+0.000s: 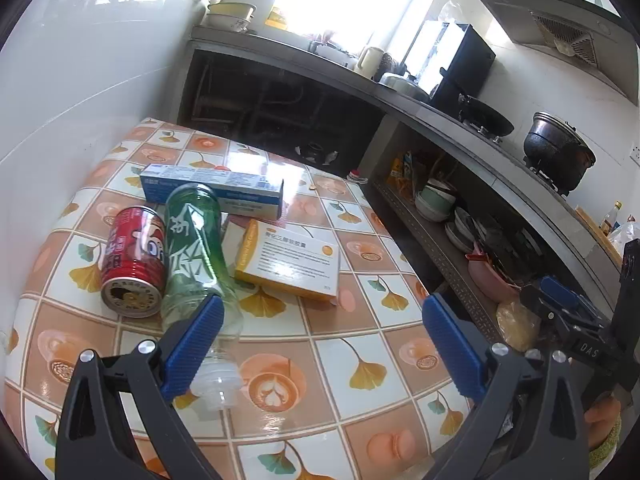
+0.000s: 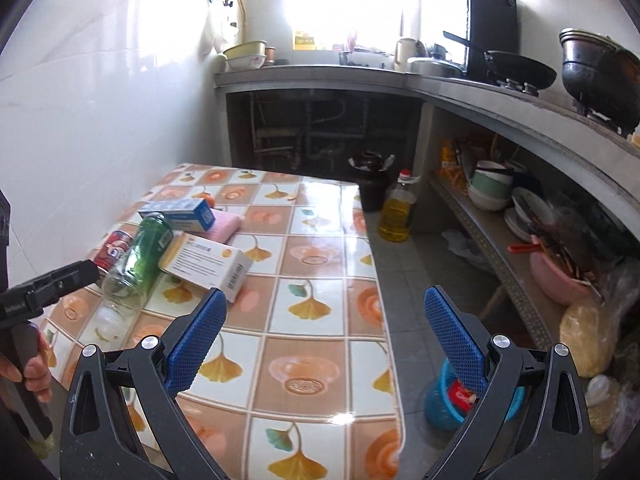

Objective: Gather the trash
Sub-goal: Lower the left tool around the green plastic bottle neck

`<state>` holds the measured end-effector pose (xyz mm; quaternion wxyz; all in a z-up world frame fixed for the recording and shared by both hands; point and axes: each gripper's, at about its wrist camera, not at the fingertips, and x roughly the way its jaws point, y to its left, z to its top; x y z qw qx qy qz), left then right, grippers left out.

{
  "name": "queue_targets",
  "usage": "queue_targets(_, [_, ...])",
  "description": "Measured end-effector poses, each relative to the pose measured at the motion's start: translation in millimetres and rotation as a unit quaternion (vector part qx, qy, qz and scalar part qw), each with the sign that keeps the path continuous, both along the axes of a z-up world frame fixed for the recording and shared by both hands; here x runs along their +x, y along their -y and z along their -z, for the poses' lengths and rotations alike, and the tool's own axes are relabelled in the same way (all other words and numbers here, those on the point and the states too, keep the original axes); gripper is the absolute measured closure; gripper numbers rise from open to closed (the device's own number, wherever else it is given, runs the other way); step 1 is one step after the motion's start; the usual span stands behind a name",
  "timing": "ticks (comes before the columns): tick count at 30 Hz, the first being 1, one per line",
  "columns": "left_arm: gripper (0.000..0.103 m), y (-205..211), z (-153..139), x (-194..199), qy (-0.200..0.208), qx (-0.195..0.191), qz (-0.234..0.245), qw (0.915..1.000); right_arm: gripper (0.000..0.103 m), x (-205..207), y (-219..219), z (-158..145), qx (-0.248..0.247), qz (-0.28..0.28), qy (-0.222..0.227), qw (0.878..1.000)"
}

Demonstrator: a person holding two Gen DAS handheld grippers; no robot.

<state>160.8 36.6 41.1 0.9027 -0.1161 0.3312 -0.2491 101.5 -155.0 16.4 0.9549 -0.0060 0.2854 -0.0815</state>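
Observation:
On the tiled table [image 1: 304, 364] lie a red can [image 1: 134, 266], a green plastic bottle [image 1: 198, 264], a blue-and-white carton [image 1: 212, 192] and an orange-and-white box [image 1: 292, 260]. My left gripper [image 1: 320, 320] is open, hovering just in front of them, its left finger over the bottle. My right gripper [image 2: 324, 320] is open and empty above the table's near right part. In the right wrist view the can [image 2: 114, 250], bottle [image 2: 138, 262], carton [image 2: 180, 212] and box [image 2: 208, 266] lie at the left. A blue bin [image 2: 444, 404] holding a red wrapper stands on the floor.
A white wall runs along the table's left side. A kitchen counter [image 2: 480, 92] with a wok and pots wraps the back and right; shelves below hold bowls. An oil bottle [image 2: 396, 212] stands on the floor. A pink cloth [image 2: 226, 224] lies by the carton.

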Motion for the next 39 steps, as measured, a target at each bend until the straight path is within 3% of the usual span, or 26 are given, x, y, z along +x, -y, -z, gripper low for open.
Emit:
queue_targets(11, [0.006, -17, 5, -3, 0.008, 0.011, -0.005, 0.9999, 0.008, 7, -9, 5, 0.019, -0.015, -0.003, 1.000])
queue_targets(23, [0.006, -26, 16, -5, 0.012, 0.044, -0.008, 0.9989, 0.008, 29, 16, 26, 0.086, -0.025, -0.038, 0.995])
queue_targets(30, [0.006, -30, 26, 8, -0.007, 0.044, -0.018, 0.9988, 0.008, 64, -11, 32, 0.072, -0.140, -0.061, 0.986])
queue_targets(35, [0.006, -31, 30, 23, -0.015, 0.050, -0.027, 0.9983, 0.008, 107, -45, 40, 0.023, -0.246, -0.082, 0.966])
queue_targets(39, [0.009, -25, 39, 35, -0.021, 0.090, -0.043, 0.9948, 0.008, 143, -74, 53, -0.030, -0.301, -0.105, 0.947])
